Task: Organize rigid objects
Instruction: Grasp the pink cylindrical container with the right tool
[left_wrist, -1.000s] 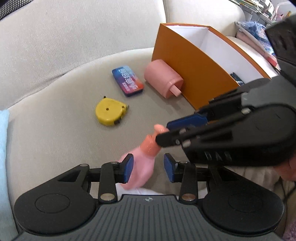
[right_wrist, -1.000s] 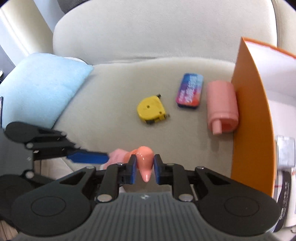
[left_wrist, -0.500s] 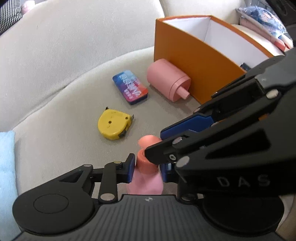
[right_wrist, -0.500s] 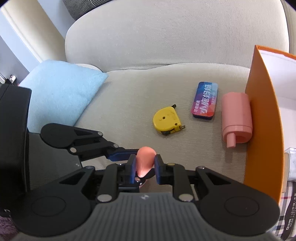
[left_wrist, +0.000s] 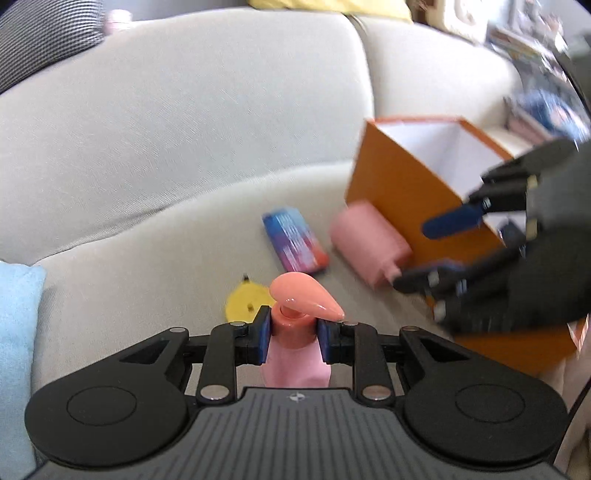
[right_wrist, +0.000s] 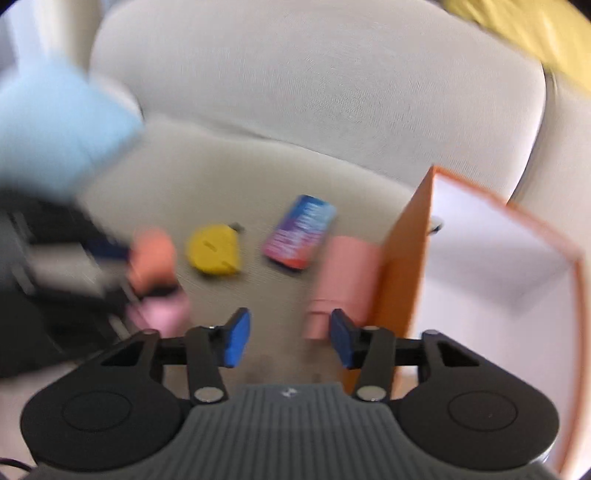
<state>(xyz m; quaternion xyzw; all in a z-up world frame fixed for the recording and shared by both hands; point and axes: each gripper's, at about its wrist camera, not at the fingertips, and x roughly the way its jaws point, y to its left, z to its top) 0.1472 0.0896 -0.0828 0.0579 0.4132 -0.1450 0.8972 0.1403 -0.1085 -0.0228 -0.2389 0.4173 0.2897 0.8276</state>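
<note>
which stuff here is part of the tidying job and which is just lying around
Job: pink pump bottle, clamped in the left hand-held gripper; yellow tape measure; blue tin; pink cylinder; orange box.

Lying about: light blue cushion; sofa.

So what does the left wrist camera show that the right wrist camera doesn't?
Only the left wrist view shows the left gripper shut on the pink pump bottle's neck, clearly.

Only the right wrist view shows the right gripper head-on: its jaws have just been opening, with nothing between them.

Both show the yellow tape measure, the blue tin and the pink cylinder lying against the orange box, all on the sofa seat.
</note>
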